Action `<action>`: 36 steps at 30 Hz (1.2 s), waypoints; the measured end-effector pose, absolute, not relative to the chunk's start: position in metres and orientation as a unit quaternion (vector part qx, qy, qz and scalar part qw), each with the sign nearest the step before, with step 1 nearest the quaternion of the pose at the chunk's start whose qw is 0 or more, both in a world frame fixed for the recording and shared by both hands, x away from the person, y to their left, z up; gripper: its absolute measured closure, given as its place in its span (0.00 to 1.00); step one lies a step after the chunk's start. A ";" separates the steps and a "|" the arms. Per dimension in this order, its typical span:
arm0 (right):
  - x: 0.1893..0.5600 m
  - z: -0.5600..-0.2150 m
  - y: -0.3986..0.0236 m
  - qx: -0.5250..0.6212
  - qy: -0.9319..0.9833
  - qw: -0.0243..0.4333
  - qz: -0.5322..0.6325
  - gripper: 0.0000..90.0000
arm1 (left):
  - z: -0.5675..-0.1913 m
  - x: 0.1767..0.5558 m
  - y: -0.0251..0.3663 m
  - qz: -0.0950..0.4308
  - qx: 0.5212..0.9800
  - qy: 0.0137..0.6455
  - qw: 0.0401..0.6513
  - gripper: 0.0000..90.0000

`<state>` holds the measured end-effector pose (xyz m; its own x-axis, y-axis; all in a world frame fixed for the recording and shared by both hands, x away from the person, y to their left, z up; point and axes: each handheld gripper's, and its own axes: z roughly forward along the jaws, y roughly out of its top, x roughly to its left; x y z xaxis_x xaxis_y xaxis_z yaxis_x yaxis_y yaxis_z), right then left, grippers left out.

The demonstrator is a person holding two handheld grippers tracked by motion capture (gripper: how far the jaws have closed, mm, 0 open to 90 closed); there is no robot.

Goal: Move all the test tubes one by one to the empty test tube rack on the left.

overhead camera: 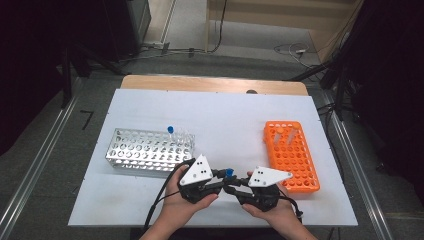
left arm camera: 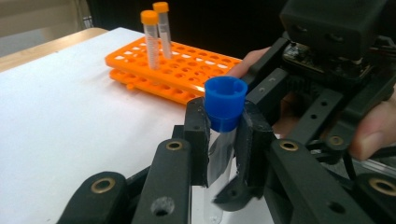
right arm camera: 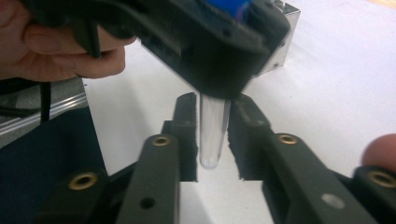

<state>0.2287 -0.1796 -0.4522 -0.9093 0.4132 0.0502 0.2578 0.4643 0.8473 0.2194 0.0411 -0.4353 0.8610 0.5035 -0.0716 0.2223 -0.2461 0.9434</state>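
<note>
A clear tube with a blue cap (left arm camera: 226, 100) stands upright between both grippers, above the white table near its front edge. My left gripper (left arm camera: 223, 135) is shut on the tube just below the cap; in the high view this gripper (overhead camera: 225, 179) reaches in from the left. My right gripper (right arm camera: 214, 107) has its jaws on either side of the tube's rounded lower end (right arm camera: 211, 140), with a thin gap on each side, so it is open. Seen from above, the right gripper (overhead camera: 236, 188) comes in from the right, facing the left one.
A silver metal rack (overhead camera: 145, 150) at the left holds one blue-capped tube (overhead camera: 170, 131). An orange rack (overhead camera: 292, 160) at the right holds two orange-capped tubes (left arm camera: 152, 37). The white table top (overhead camera: 225, 120) ends near the person's hands.
</note>
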 end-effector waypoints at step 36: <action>0.261 -0.444 -0.259 0.279 0.806 0.123 0.508 0.09 | -0.412 0.240 0.123 0.198 0.722 0.327 0.577 0.86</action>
<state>0.2610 -0.2586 -0.4439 -0.8143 0.5741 0.0854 0.3245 0.3283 0.8871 0.2404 0.1233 -0.4120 0.7084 0.6998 -0.0916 0.2440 -0.1211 0.9622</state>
